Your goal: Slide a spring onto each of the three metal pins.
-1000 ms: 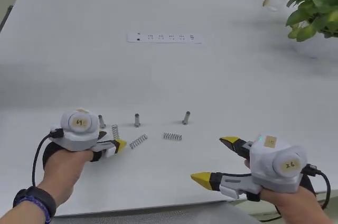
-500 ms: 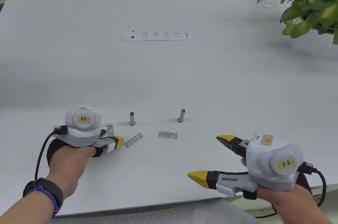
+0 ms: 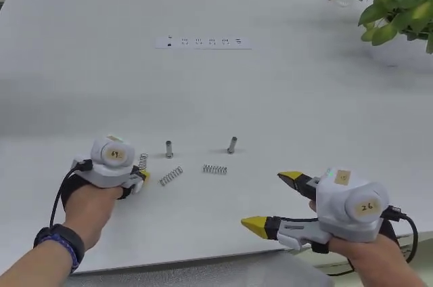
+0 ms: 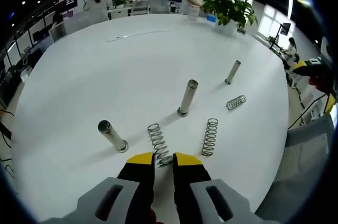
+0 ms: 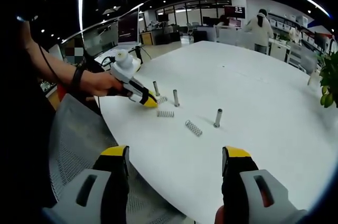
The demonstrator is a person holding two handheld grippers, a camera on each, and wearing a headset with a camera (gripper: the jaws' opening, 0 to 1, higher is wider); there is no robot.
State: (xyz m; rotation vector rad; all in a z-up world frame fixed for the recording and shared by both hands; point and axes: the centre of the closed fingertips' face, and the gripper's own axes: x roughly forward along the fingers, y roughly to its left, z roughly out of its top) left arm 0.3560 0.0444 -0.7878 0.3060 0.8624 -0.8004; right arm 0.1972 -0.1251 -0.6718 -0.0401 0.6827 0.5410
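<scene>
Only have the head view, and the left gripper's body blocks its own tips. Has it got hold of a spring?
Observer: Yes. In the left gripper view the left gripper is shut on the near end of a spring; the rest of the spring lies along the table.
Operator: I count two pins. Where's the third?
Observer: The third pin stands upright on that spring's left in the left gripper view, bare and apart from the spring.

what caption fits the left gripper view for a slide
Yellow-tipped left gripper pinching a steel coil spring on the white table, beside three bare metal pins.
</scene>
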